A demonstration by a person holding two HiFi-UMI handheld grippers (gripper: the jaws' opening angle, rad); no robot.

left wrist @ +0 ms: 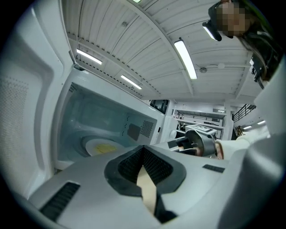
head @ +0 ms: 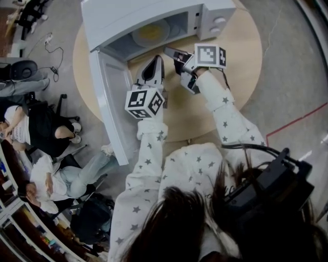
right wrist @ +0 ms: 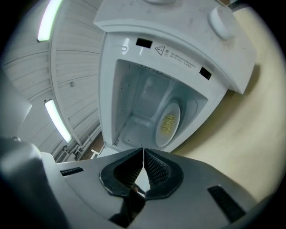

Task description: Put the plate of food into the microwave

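Observation:
The white microwave (head: 154, 15) stands at the far side of the round table with its door (head: 110, 102) swung open to the left. A white plate with yellow food (head: 151, 33) lies flat inside the cavity; the same plate (left wrist: 103, 146) (right wrist: 168, 124) shows in both gripper views. My left gripper (head: 154, 62) is just in front of the opening, shut, with nothing in it. A little to its right, my right gripper (head: 171, 52) is also shut and empty, in front of the cavity's right side. Its jaw tips (right wrist: 143, 151) meet, as do the left jaw tips (left wrist: 143, 147).
The wooden table (head: 241, 66) extends right and toward me from the microwave. Control knobs (head: 219, 21) sit on the microwave's right end. People sit on chairs (head: 46, 128) on the floor to the left. A red floor line (head: 297, 120) runs at the right.

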